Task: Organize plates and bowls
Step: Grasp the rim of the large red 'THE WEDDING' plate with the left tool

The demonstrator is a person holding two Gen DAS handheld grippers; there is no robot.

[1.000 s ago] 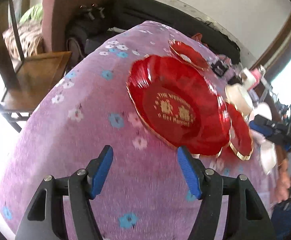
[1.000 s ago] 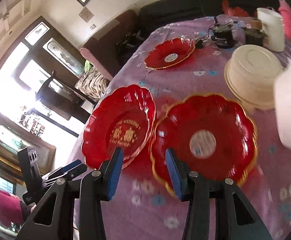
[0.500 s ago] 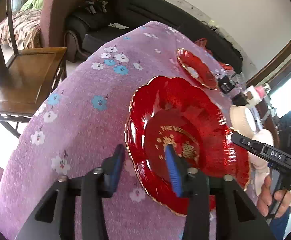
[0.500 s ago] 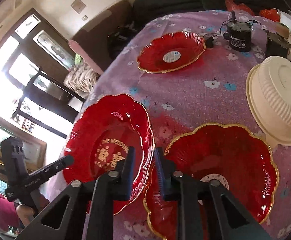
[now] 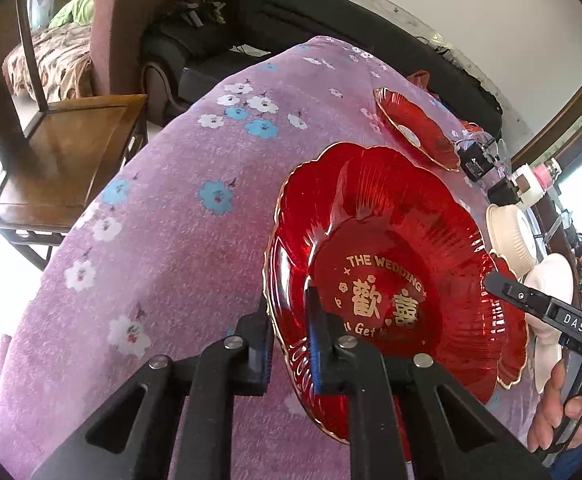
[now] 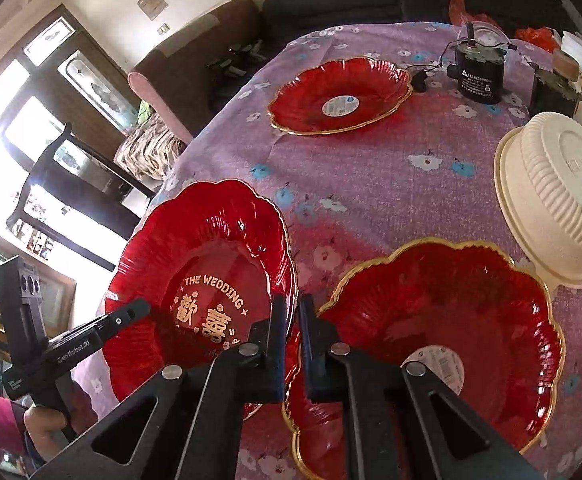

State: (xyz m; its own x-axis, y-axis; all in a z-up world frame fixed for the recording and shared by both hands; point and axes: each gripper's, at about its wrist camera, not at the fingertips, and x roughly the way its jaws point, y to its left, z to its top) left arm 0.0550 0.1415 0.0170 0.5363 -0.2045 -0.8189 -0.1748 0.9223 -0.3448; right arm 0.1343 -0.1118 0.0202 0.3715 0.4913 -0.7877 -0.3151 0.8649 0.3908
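Now, left gripper (image 5: 289,340): jaws just closed onto the near-left rim of the wedding plate (image 5: 387,248).
Wedding plate: on the purple cloth (image 5: 179,240), its right edge just beside the second red plate (image 6: 451,320).
Right gripper (image 6: 293,332): jaws just closed to a narrow gap at the wedding plate's right rim (which rim it pinches is unclear).
Third red plate (image 6: 341,96): well beyond the wedding plate.
Cream bowl (image 6: 559,200): upturned, far right of it.
Meaning: both approaches are done; lifting to stack looks next.

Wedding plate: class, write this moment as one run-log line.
left tongs: shut on wedding plate rim | right tongs: shut on opposite rim | cream bowl: upside down on table
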